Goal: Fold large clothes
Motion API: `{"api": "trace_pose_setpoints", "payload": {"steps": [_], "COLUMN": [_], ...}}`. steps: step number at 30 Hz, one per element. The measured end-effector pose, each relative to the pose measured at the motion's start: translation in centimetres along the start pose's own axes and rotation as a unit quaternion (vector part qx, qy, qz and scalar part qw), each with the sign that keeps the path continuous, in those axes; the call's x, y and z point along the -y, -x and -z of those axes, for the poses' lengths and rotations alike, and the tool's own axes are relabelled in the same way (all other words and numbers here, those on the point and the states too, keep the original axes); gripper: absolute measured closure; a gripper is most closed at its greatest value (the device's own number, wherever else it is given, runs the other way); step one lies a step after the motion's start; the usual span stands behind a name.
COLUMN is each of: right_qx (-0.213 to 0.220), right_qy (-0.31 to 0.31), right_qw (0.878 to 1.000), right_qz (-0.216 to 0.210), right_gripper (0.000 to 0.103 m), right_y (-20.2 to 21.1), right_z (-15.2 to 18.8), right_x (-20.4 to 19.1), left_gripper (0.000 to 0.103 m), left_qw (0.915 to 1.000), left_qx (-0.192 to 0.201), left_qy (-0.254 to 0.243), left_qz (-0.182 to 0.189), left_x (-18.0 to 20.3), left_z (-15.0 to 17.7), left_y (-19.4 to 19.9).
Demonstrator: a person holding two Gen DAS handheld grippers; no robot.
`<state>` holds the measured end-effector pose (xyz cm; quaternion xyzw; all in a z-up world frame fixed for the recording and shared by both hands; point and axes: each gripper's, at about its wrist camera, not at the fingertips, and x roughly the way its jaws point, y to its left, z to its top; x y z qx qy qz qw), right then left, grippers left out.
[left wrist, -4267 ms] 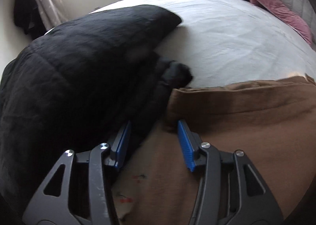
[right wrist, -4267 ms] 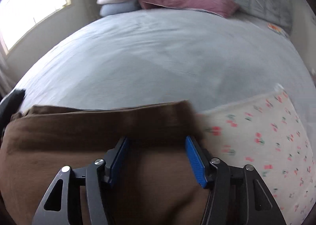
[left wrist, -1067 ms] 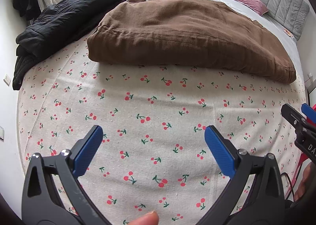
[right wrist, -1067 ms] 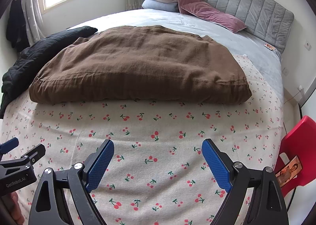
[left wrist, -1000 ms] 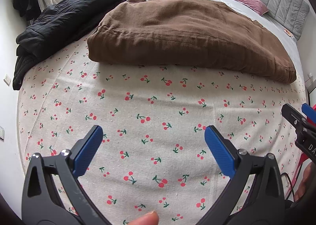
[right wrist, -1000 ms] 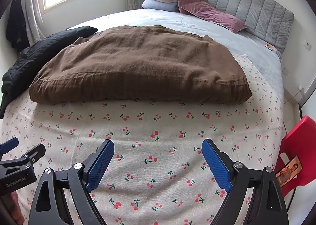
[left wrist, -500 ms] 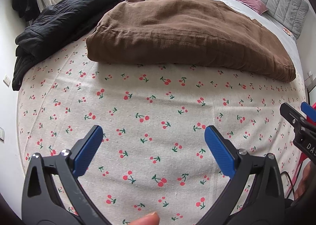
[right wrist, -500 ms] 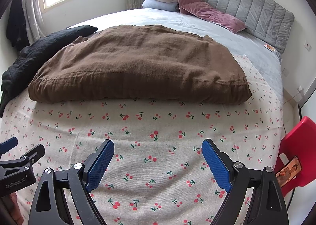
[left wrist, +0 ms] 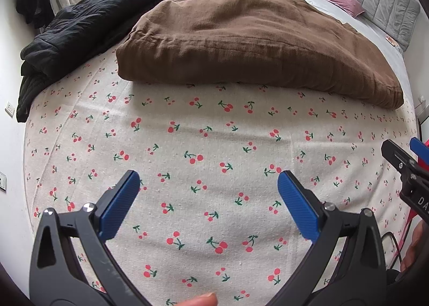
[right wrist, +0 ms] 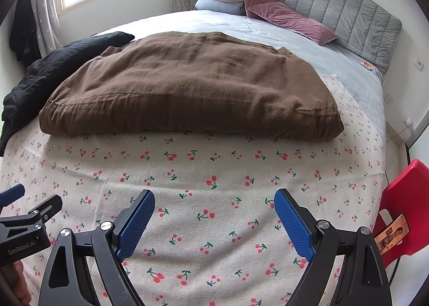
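The brown garment point(right wrist: 187, 86) lies folded into a thick rectangle across the middle of the bed, its near edge resting on the cherry-print cloth point(right wrist: 214, 198) that covers the foot of the bed. A black jacket point(left wrist: 80, 26) is bunched just beside it on the window side. Both claws hang over the cherry cloth, well short of the fold: the left gripper point(left wrist: 208, 189) gapes wide with nothing between its blue pads, and the right gripper point(right wrist: 214, 208) likewise stands spread and empty
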<state>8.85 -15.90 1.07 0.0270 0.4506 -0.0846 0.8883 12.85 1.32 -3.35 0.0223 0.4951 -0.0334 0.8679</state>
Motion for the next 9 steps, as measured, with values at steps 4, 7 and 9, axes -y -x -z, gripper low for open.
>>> {"api": "trace_pose_setpoints", "payload": {"steps": [4,7,9], "right_qx": [-0.005,-0.005,-0.006], "right_qy": [-0.002,-0.002,-0.001], "right_qw": [1.0,1.0,1.0], "right_qz": [-0.004,-0.007,-0.006], "right_gripper": [0.011,0.011,0.011], "right_y": [-0.26,-0.26,-0.31], "right_z": [0.03,0.11,0.18], "right_x": [0.25,0.24,0.16], "left_gripper": [0.001,0.001,0.001], "left_qw": [1.0,0.9999,0.9999], "left_qx": [-0.006,-0.009,-0.009], "left_qy": [0.001,0.003,0.003], "left_qz": [-0.002,-0.004,-0.007], "left_x": [0.08,0.13,0.1], "left_z": [0.09,0.24,0.35], "left_y": [-0.31,-0.42,-0.47]}}
